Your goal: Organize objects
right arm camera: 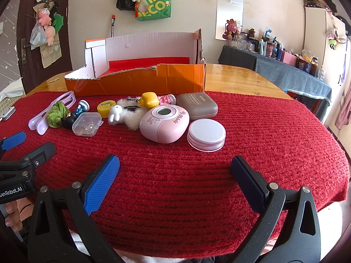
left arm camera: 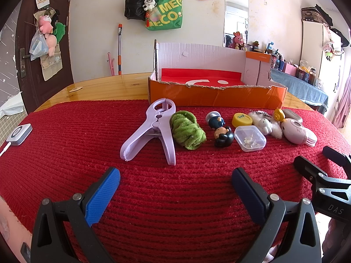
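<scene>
A row of small things lies on the red mat [left arm camera: 65,135] in front of an open orange cardboard box [left arm camera: 215,94] [right arm camera: 140,81]: a lilac clamp [left arm camera: 153,129], a green fuzzy ball [left arm camera: 187,131], a dark figurine [left arm camera: 220,131], a clear plastic case [left arm camera: 250,138] [right arm camera: 87,123], a yellow tin [left arm camera: 242,119], a white furry rabbit charm [right arm camera: 122,112], a pink oval device [right arm camera: 164,123], a grey case [right arm camera: 197,105] and a white round lid [right arm camera: 206,134]. My left gripper [left arm camera: 175,184] stands open, short of the clamp. My right gripper [right arm camera: 175,173] stands open, short of the pink device. Both are empty.
The wooden table [right arm camera: 237,76] shows beyond the mat. A small white device [left arm camera: 19,133] lies at the mat's left edge. A side table with bottles [right arm camera: 285,65] stands at the right wall. Bags hang on the back wall [left arm camera: 164,6].
</scene>
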The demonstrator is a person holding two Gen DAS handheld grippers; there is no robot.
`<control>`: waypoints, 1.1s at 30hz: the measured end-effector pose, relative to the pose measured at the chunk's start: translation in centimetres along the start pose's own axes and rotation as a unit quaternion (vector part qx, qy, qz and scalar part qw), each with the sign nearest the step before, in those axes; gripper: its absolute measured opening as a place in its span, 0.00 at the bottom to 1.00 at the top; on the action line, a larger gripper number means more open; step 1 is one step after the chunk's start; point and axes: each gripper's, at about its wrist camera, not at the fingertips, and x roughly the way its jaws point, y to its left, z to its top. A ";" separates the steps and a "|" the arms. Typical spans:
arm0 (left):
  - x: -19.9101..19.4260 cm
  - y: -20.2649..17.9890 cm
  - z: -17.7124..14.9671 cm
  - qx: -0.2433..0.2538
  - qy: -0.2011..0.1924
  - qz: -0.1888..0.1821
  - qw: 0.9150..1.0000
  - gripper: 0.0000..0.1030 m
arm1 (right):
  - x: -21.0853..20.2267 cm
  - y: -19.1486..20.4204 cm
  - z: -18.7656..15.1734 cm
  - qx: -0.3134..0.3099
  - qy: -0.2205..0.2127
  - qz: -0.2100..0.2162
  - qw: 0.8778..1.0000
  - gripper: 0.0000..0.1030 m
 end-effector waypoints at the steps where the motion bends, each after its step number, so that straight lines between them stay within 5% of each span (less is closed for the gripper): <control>1: 0.0 0.0 0.0 0.000 0.000 0.000 1.000 1.00 | 0.0 0.0 0.0 0.000 0.000 0.000 1.000 1.00; 24: 0.0 0.5 0.5 -0.002 0.005 -0.008 1.000 1.00 | -0.3 0.0 0.6 0.000 0.006 0.007 1.000 1.00; 33: 0.3 2.7 4.7 -0.014 0.026 -0.034 0.999 1.00 | -0.3 -1.7 2.4 0.010 0.008 0.005 1.000 1.00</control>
